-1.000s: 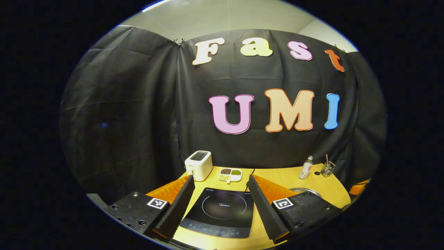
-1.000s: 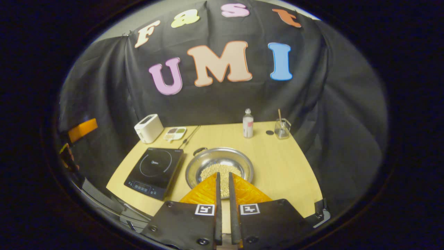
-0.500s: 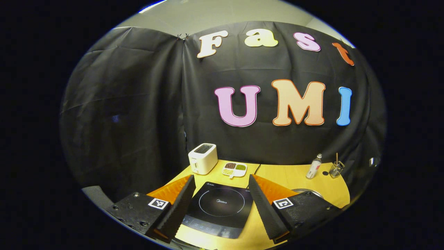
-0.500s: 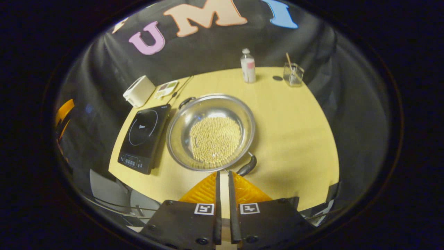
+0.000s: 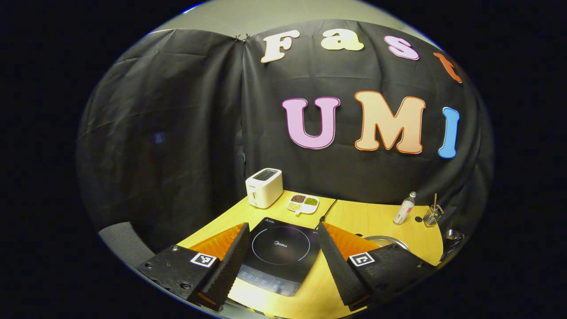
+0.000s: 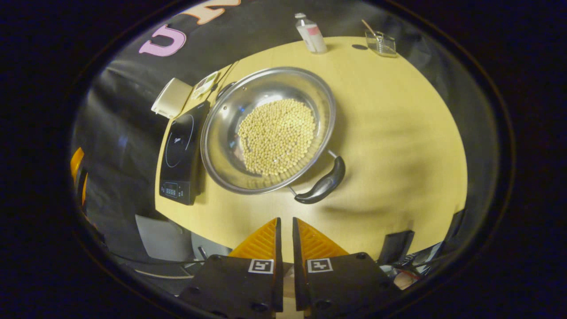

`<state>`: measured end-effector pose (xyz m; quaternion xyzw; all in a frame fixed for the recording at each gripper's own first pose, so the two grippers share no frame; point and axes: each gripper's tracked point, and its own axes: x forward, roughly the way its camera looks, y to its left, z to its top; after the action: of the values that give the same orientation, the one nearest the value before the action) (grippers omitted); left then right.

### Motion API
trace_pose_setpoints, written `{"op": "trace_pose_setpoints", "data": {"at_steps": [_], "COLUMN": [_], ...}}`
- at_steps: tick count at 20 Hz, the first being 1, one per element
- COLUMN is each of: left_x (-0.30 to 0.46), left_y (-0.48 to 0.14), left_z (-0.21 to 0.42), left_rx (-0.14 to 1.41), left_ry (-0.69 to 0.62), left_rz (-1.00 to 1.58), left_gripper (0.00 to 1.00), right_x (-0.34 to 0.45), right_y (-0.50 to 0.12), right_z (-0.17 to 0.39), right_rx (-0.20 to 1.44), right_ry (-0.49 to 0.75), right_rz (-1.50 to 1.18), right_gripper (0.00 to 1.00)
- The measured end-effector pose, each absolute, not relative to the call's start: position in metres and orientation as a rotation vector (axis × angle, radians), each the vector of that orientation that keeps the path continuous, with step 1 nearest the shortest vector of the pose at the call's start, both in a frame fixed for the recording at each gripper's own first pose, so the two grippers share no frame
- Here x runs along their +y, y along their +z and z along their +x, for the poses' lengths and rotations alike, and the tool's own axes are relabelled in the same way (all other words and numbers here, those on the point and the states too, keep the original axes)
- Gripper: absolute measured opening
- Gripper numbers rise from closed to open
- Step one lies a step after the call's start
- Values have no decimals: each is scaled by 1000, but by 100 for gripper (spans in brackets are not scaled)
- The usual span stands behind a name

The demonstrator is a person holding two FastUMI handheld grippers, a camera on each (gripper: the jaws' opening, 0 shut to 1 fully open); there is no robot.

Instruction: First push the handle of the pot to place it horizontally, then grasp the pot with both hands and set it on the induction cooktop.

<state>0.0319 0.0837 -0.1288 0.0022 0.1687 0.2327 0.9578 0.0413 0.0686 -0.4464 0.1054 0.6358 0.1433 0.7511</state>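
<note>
**Right gripper over the pot, lining up on the near handle**

Change vs a second ago: the right gripper view has swung from a level look across the surface to a steep look down. The pot (image 6: 268, 130) now sits large in that view, and its near handle (image 6: 322, 184) has come into sight just ahead of the right gripper (image 6: 284, 221). The left gripper view has barely shifted.

- Right gripper: fingers clenched to a narrow slit, nothing between them. Above the front edge of the surface (image 6: 398, 133), apart from the handle.
- Left gripper (image 5: 281, 228): fingers spread wide, holding nothing, framing the induction cooktop (image 5: 278, 253).
- Pot: on the surface just beside the cooktop (image 6: 179, 153), full of pale beans (image 6: 277, 135). Far handle (image 6: 224, 89) is at the back rim. The near handle sits skewed at the front right, so the pair runs diagonally.

Read: push step not started. Closed fingers suit a nudge on the near handle; the two-handed lift comes after. Risk: the pot sliding rather than turning, and the beans shifting.
</note>
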Motion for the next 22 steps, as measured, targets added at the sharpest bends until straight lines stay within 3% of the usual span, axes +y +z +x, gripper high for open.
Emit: {"op": "trace_pose_setpoints", "data": {"at_steps": [5,6,7,10,11,12,22], "left_x": [80,77,76,71,69,67,66], "left_y": [-137,-140,-142,-148,-148,-148,-167], "left_z": [28,28,28,29,31,32,34], "left_rx": [369,376,385,412,418,423,463], "left_ry": [510,516,519,525,526,522,544], "left_rz": [-10,-20,-28,-23,-15,-9,-33], "left_gripper": [92,92,92,92,93,93,93], "right_x": [72,73,74,77,76,75,36], "right_y": [-470,-474,-478,-489,-490,-492,-496], "right_z": [41,44,44,51,51,53,84], "right_rx": [1466,1476,1485,1513,1523,1528,1490], "right_ry": [292,294,295,298,295,289,150], "right_rz": [242,240,238,244,244,245,386], "right_gripper": [13,2,13,13,2,13,13]}}
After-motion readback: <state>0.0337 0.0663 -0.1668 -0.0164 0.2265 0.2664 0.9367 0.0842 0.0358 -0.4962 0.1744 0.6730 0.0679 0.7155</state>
